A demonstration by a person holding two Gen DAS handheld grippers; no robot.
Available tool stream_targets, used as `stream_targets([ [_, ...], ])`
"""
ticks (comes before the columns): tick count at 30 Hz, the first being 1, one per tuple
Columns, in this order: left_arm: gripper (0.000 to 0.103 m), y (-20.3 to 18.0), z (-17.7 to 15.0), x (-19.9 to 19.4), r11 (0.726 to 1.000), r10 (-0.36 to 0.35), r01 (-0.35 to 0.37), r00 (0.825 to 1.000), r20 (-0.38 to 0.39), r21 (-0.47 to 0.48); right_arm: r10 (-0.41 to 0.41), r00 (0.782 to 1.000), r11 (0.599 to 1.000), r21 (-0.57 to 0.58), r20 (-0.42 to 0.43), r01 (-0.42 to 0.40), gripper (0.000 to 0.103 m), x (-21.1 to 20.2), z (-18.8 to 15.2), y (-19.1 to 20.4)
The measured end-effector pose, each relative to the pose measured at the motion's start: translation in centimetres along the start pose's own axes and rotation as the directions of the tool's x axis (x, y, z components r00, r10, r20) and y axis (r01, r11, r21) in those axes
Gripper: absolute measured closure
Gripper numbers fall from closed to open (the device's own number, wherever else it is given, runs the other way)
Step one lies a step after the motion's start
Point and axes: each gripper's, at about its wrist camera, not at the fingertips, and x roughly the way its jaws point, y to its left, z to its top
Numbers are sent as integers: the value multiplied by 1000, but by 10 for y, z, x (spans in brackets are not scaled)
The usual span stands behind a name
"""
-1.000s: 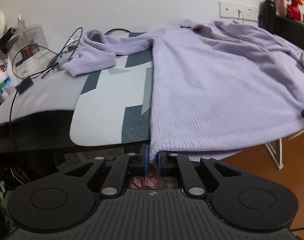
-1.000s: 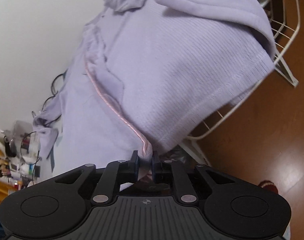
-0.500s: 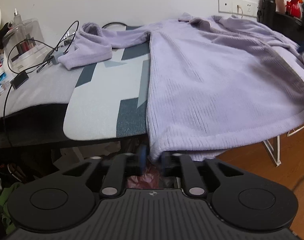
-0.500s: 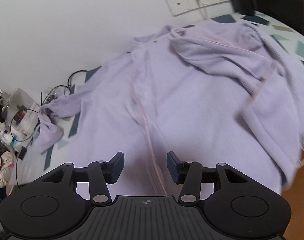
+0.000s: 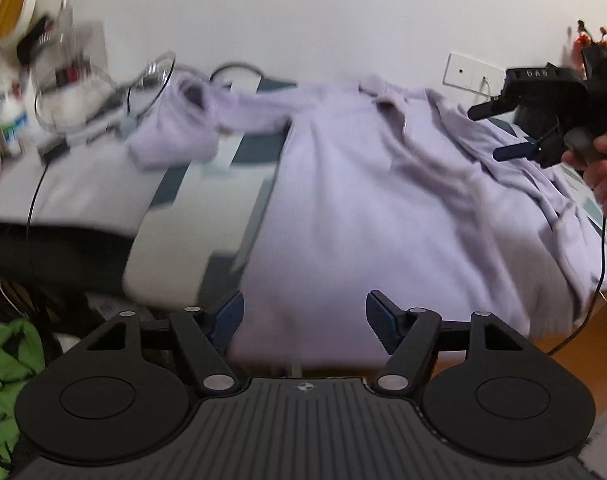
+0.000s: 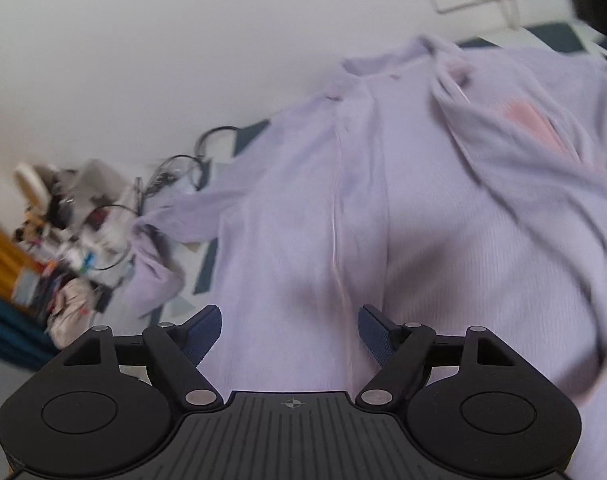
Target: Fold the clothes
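The lilac ribbed-knit garment [image 5: 383,208] is lying spread over the patterned table [image 5: 183,248], its left sleeve [image 5: 191,128] bunching near the cables [image 5: 151,80]. The left gripper [image 5: 303,316] and the right gripper [image 6: 289,330], pinching its near hem a second ago, are now opening wide, holding nothing.

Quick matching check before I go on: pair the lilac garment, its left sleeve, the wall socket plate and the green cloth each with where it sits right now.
Things:
1. lilac garment
2. sleeve
3. wall socket plate
4. green cloth

Places:
A. low down at the left, below the table edge
B. bunched near the cables on the table's left part
C. on the wall behind the table, at the right
D. spread across the table's middle and right

Pairs: 1-D, 2-B, 3-C, 4-A
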Motion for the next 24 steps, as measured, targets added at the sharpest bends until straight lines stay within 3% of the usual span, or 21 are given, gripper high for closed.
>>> stream_targets([
  [3, 34, -55, 14, 29, 1000, 6, -5, 1000, -25, 15, 29, 1000, 999, -30, -9, -29, 30, -17, 39, -21],
  [9, 34, -146, 22, 72, 991, -50, 60, 995, -89, 116, -21, 999, 995, -98, -42, 16, 30, -42, 89, -54],
  [14, 35, -168, 8, 90, 988, -59, 71, 994, -96, 135, -66, 997, 988, -140, -38, 60, 30, -58, 104, -59],
  [18, 51, -174, 1, 107, 990, 13, 1, 995, -104, 139, -72, 997, 990, -127, -37, 67, 28, -50, 117, -60],
  [24, 51, -188, -9, 119, 989, 114, -101, 986, -121, 110, -126, 988, 975, -196, -88, 107, 31, 18, 149, -36],
])
